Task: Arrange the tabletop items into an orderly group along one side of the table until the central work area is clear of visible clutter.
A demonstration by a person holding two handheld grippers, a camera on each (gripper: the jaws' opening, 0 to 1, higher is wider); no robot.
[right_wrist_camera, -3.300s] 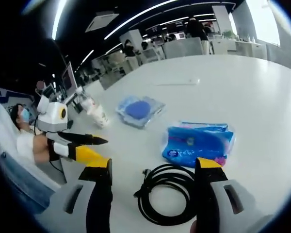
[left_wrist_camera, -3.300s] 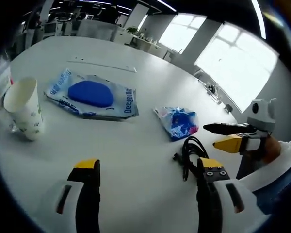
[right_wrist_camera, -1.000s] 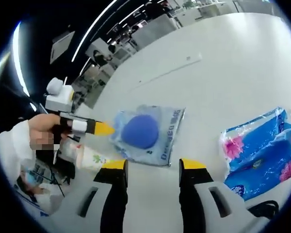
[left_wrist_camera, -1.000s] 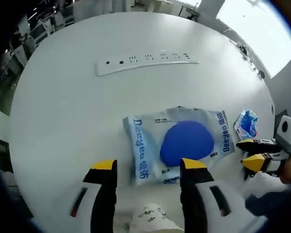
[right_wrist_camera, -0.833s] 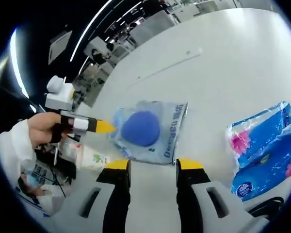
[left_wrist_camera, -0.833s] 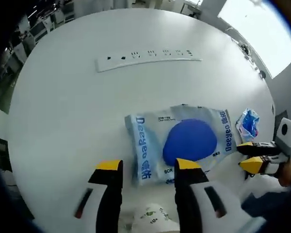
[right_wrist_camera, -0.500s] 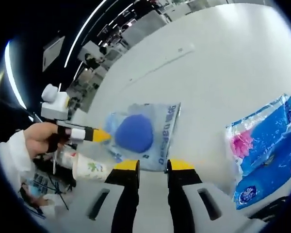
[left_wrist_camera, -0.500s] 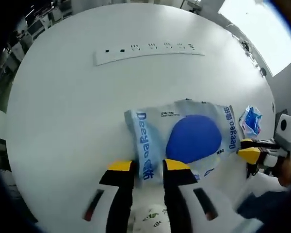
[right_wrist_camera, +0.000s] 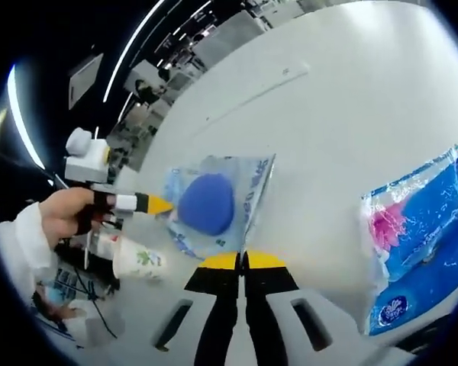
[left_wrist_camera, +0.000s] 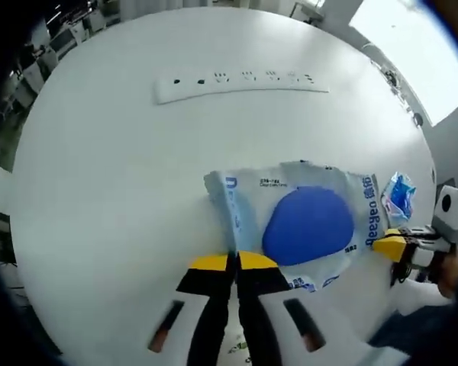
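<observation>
Bright window glare, soft fisheye-warped edges.

A long white power strip (left_wrist_camera: pixel 240 82) lies flat on the white table (left_wrist_camera: pixel 99 175), far across it, with a row of sockets along its top. In the right gripper view it is a thin pale bar (right_wrist_camera: pixel 248 90). Beyond the table stand office desks with monitors (right_wrist_camera: pixel 149 80) under long ceiling light strips (right_wrist_camera: pixel 133 57). Bright windows (left_wrist_camera: pixel 412 53) line 1 side of the room.
</observation>
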